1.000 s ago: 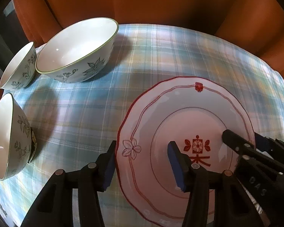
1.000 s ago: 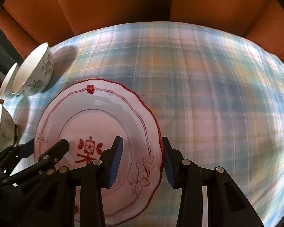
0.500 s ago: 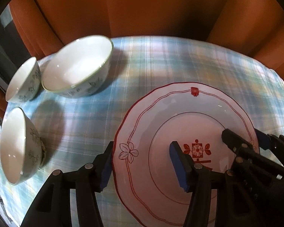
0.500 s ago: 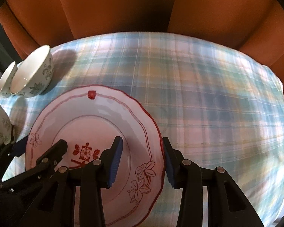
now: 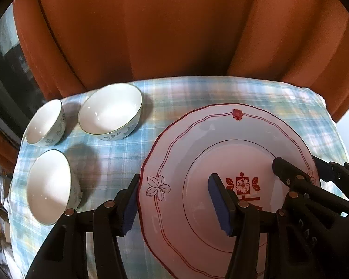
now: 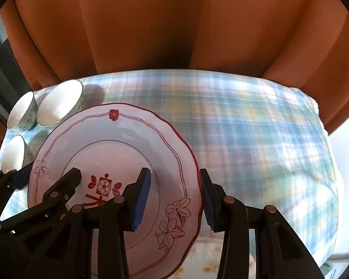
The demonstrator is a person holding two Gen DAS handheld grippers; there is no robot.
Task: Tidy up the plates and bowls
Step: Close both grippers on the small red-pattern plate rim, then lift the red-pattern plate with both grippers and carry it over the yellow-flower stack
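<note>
glossy plate (image 5: pixel 221 130), seemingly cloth tablecloth (image 5: pixel 118 158)

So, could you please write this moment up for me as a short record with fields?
plate: white with red floral trim, rim sitting between the fingers of both grippers
left hand-held gripper: straddles the plate's left rim, fingers apart
right hand-held gripper: straddles the plate's right rim, fingers apart
bowls: large bowl, two small bowls, all upright, left of the plate
surface: blue plaid tablecloth
backdrop: orange curtain
</note>
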